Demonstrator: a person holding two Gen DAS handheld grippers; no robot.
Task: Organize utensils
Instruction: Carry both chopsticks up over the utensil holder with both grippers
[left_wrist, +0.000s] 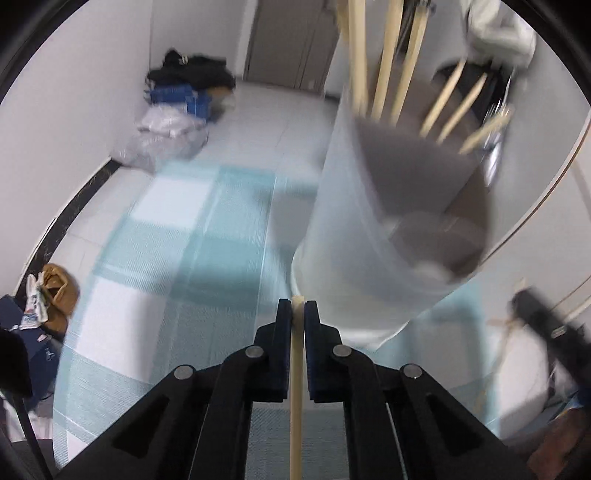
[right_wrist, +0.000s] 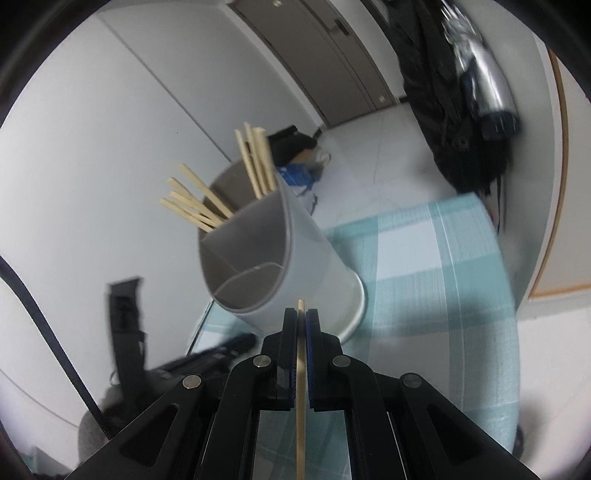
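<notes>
Bamboo chopsticks, one pinched in each pair of black tongs.
Left tongs clamp a chopstick; right tongs clamp another chopstick. Just beyond: white divided holder on the teal-checked surface, loose chopsticks standing in its far compartments.

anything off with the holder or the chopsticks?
Nothing spilled or broken. The white holder stands on the checked cloth; its tilt looks like lens distortion. Chopsticks fill two compartments, the near one is empty. Each gripper clamps one chopstick.
</notes>
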